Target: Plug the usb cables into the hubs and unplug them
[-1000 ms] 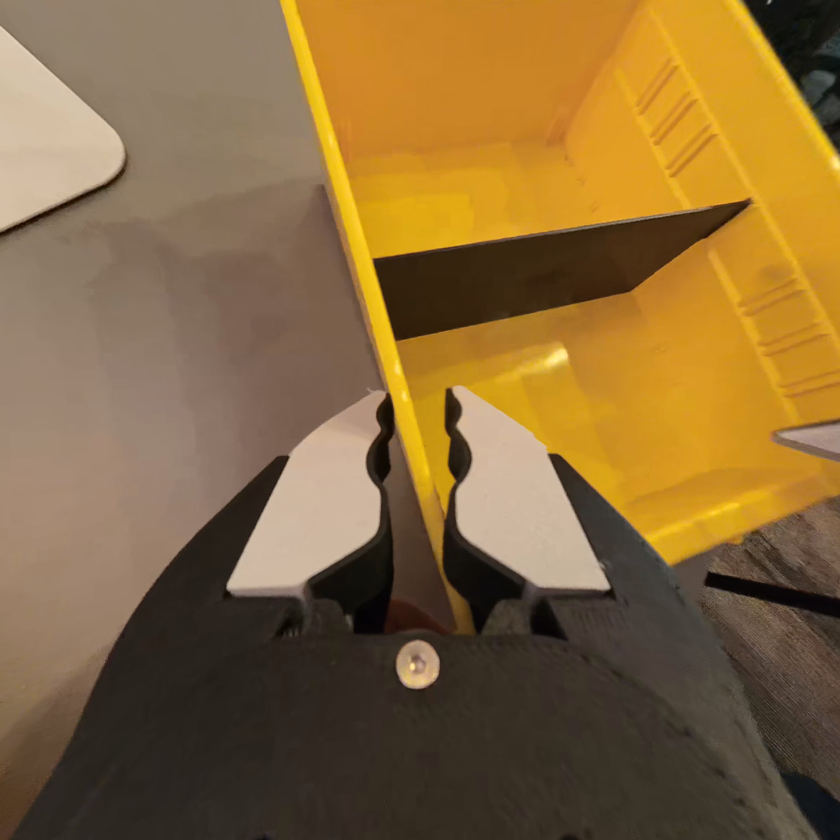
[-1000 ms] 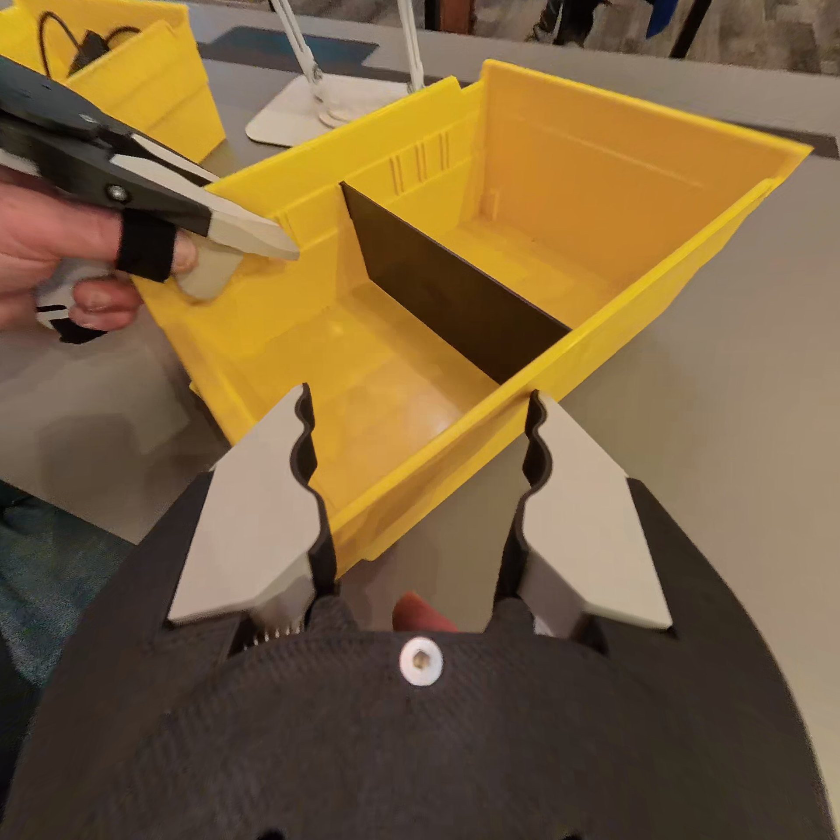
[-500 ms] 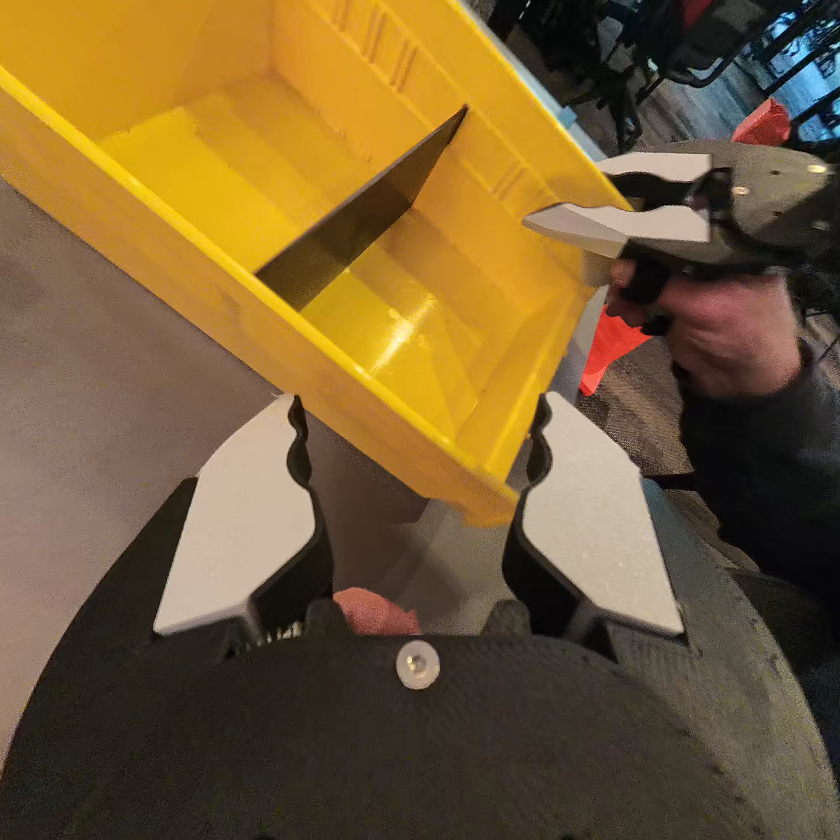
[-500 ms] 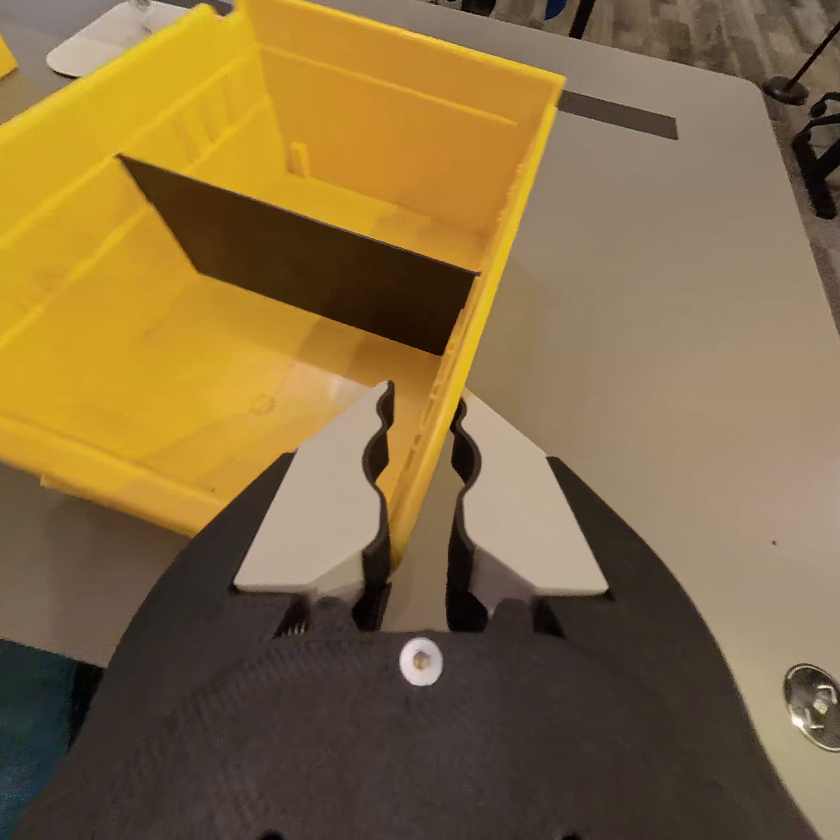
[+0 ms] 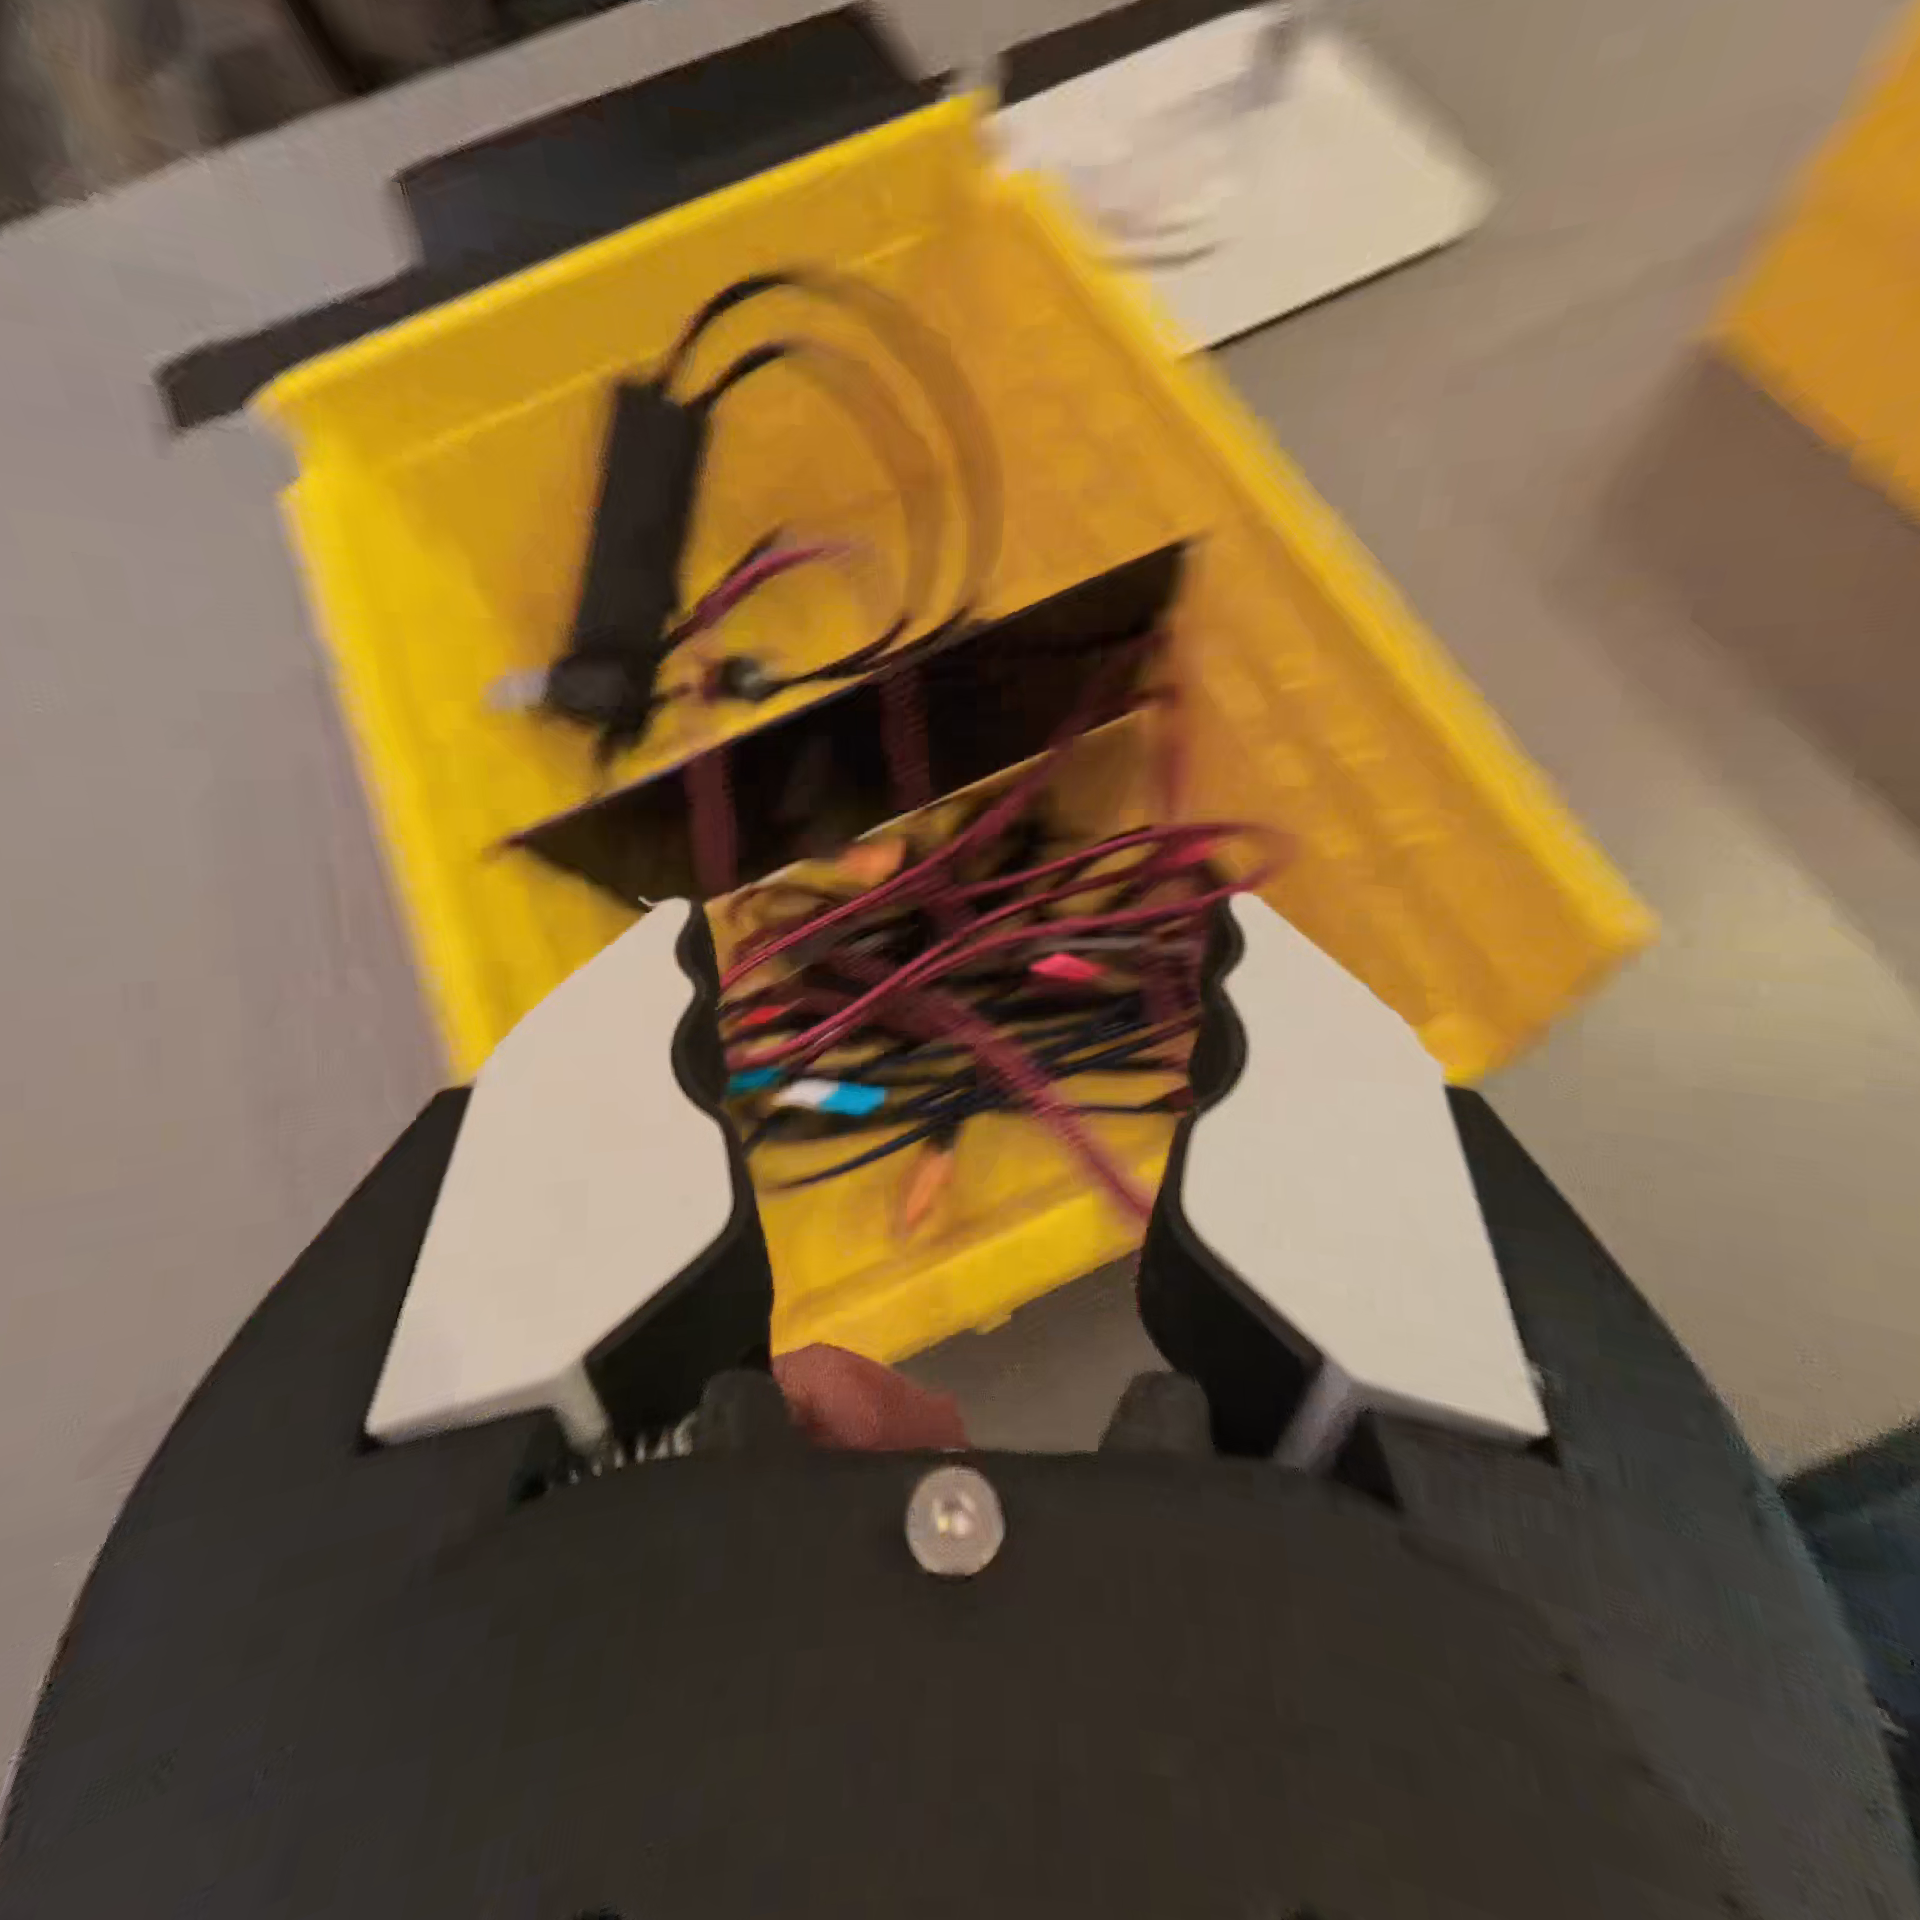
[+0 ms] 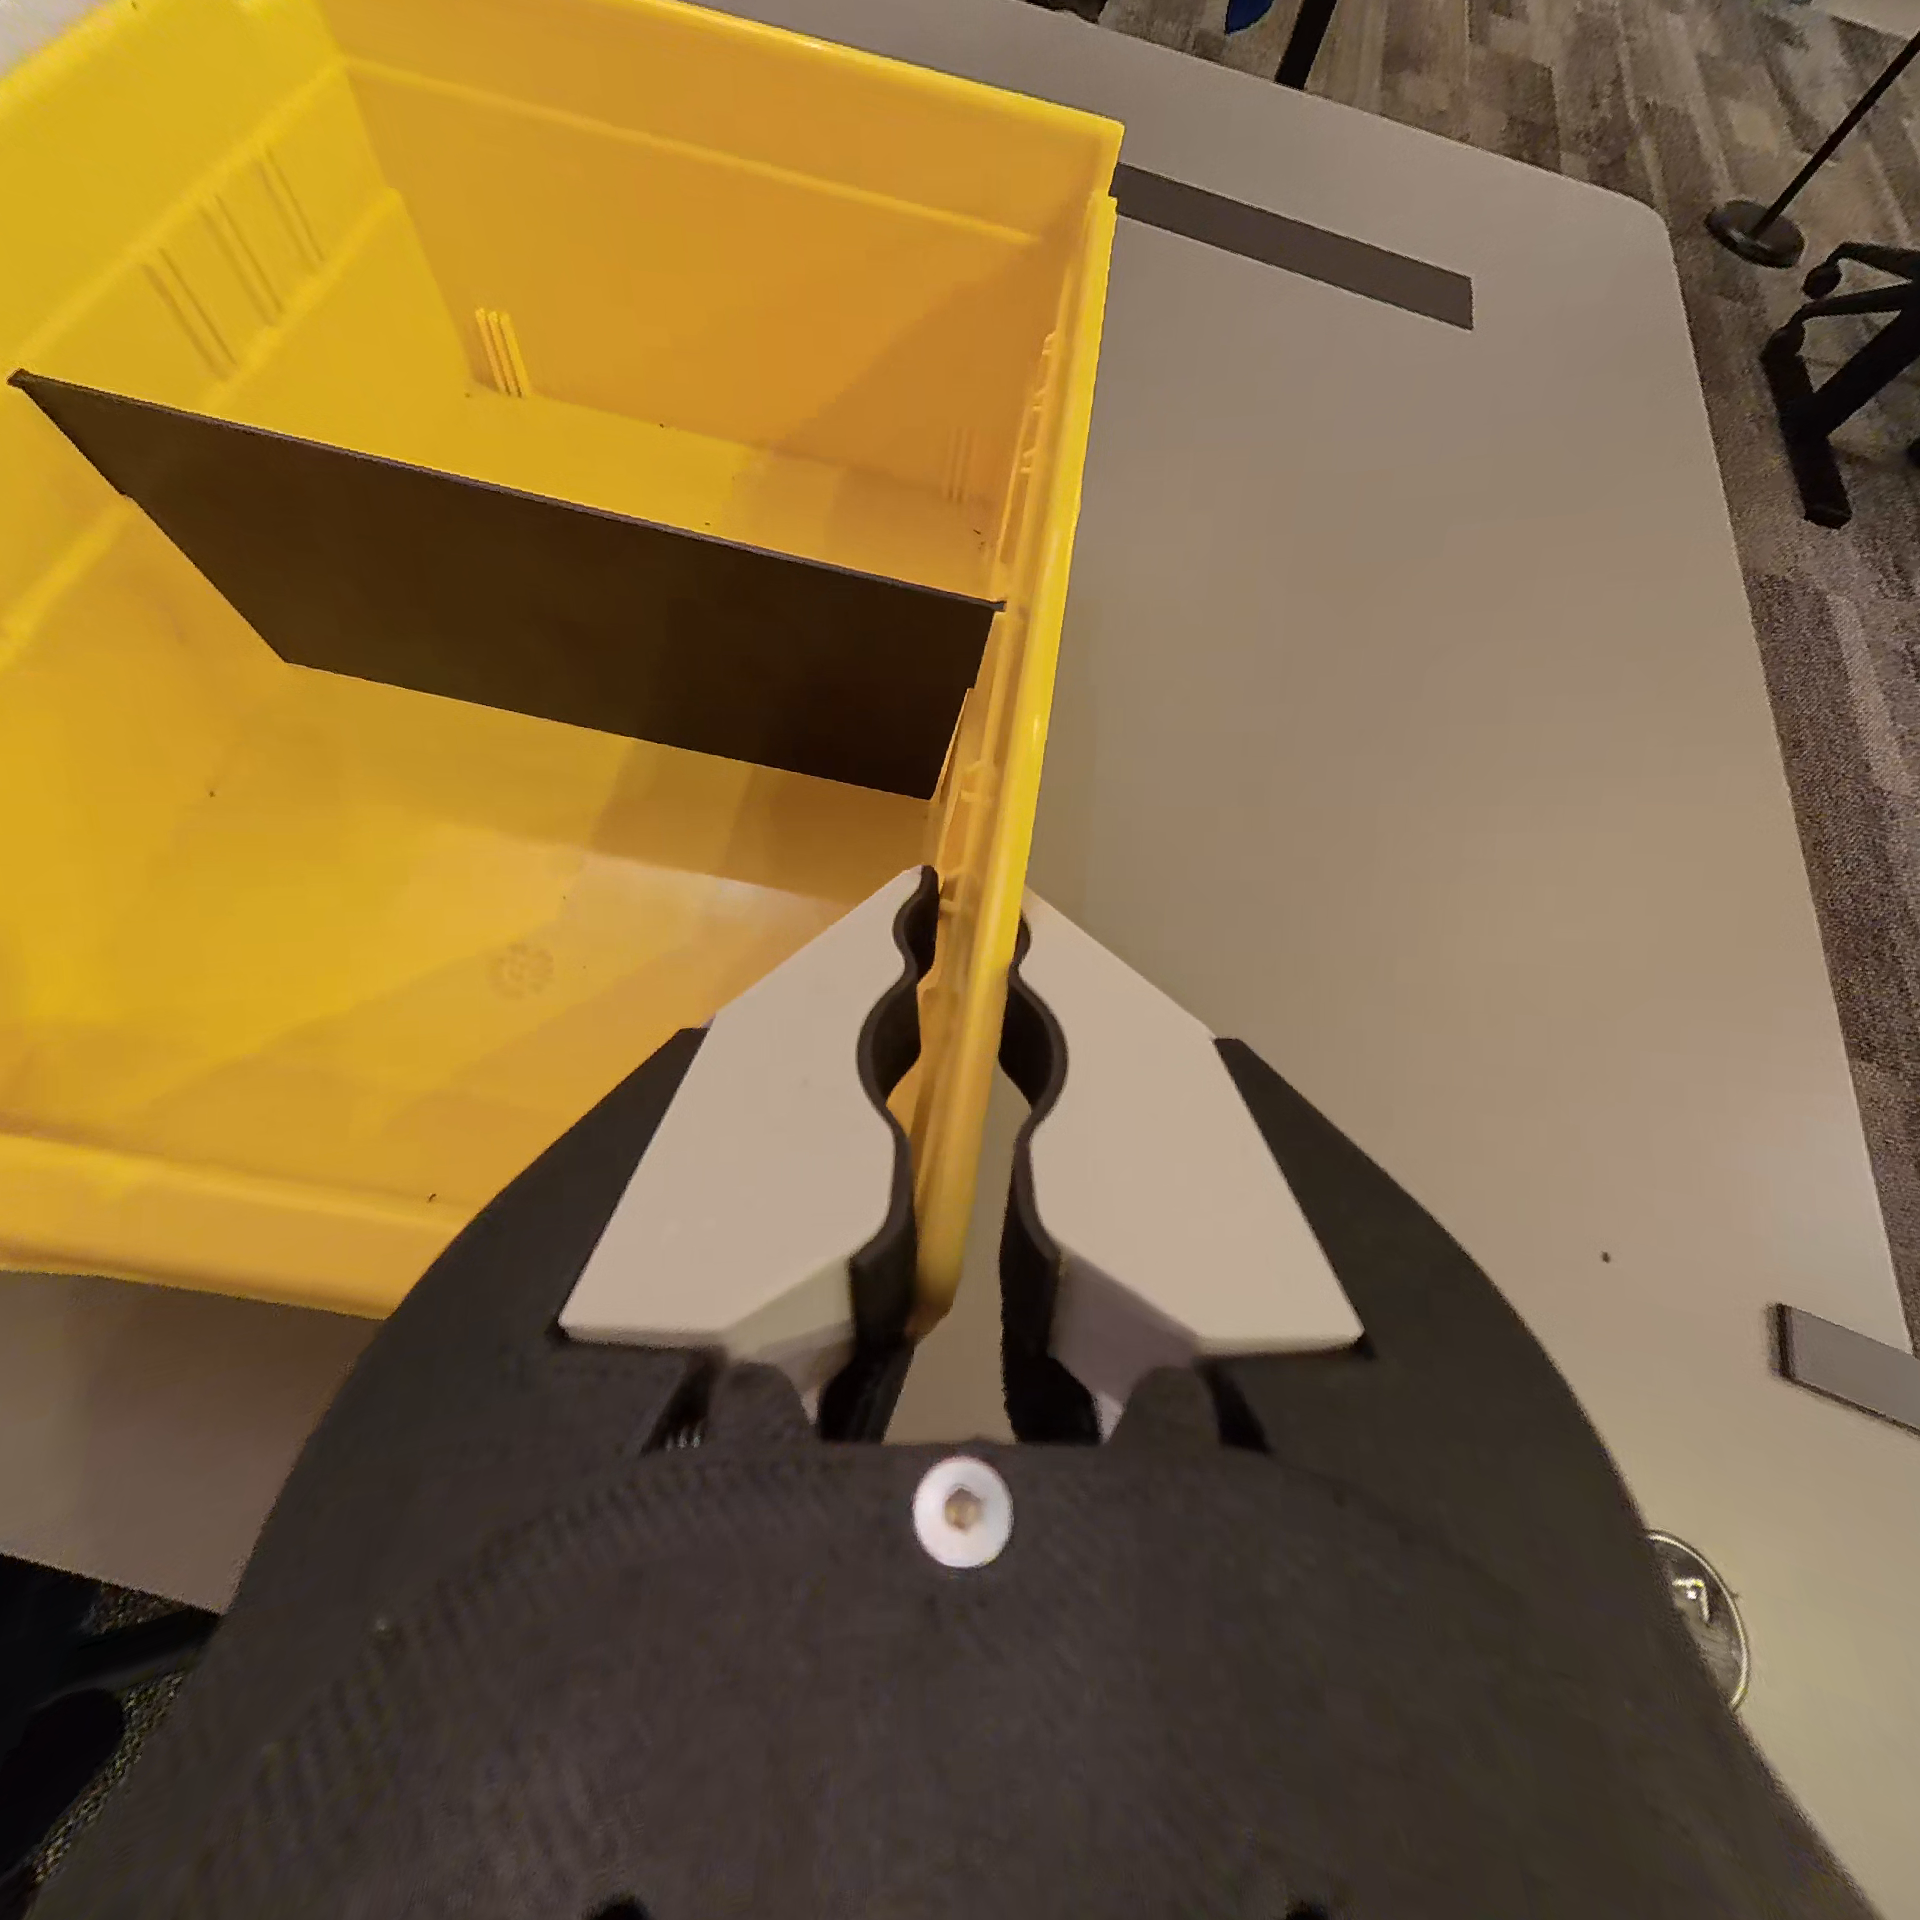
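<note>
Nothing plugged yet. Right gripper (image 6: 961, 1049) pinching empty bin (image 6: 1049, 582) wall; left gripper (image 5: 961, 997) spread, nothing held, over tangled cables (image 5: 966, 997); hub (image 5: 634, 520) untouched.

A bright yellow plastic bin (image 6: 312, 935) has a flat black divider panel (image 6: 540, 603). Another yellow plastic bin (image 5: 1351, 727) holds tangled maroon and black cables (image 5: 966, 997) with red, orange, white and blue ends. The surface (image 6: 1403, 727) is matt grey.

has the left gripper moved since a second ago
Yes. The left gripper has swung off the empty bin's wall and now hangs open over another bin full of cables.
</note>
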A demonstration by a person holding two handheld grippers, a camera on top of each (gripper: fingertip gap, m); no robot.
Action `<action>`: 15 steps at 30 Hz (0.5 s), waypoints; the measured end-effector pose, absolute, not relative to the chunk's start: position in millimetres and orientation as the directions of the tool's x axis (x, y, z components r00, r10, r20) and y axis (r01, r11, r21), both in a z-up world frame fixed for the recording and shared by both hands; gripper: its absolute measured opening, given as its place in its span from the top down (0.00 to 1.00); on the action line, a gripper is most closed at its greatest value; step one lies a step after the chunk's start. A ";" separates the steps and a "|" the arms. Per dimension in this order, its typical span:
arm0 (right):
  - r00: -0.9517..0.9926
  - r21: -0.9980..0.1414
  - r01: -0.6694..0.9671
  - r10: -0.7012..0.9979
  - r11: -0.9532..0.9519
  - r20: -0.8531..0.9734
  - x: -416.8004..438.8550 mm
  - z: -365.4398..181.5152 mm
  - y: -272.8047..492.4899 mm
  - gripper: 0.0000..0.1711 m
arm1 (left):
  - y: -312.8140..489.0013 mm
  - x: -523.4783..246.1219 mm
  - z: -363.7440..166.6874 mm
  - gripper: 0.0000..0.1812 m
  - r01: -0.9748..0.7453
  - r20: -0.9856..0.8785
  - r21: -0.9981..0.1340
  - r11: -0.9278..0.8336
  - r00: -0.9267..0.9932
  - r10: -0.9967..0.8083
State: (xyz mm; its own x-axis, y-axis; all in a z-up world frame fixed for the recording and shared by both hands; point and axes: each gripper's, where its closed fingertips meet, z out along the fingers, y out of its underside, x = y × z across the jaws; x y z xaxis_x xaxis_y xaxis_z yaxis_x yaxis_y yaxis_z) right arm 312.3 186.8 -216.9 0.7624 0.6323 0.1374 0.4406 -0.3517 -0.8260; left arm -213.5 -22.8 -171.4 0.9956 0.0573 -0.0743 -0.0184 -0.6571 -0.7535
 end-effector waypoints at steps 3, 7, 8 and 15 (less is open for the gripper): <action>0.760 -0.823 0.442 0.637 -0.356 0.133 316.5 -217.1 189.1 0.97 | -57.1 -278.7 -194.3 0.53 0.084 -0.107 -0.719 -0.689 0.968 0.229; 0.758 -0.826 0.425 0.644 -0.370 0.101 320.3 -217.3 190.7 0.97 | -74.4 -302.3 -226.1 0.64 0.151 -0.076 -0.670 -0.727 0.960 0.270; 0.759 -0.825 0.425 0.643 -0.374 0.100 321.8 -217.3 191.1 0.97 | -74.1 -301.8 -232.0 0.71 0.163 -0.053 -0.668 -0.726 0.963 0.265; 0.773 -0.822 0.416 0.628 -0.389 0.094 335.7 -217.6 194.1 0.97 | -73.7 -305.7 -235.2 0.97 0.188 0.000 -0.699 -0.690 0.965 0.263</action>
State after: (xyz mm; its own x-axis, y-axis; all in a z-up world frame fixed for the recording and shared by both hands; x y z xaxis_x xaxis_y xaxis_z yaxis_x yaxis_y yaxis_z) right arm 335.7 194.1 -217.6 0.7727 0.6277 0.0943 0.4165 -0.3892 -0.8216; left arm -305.7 -73.7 -235.2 0.9647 0.2635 -0.0005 0.1882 -0.6902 -0.6987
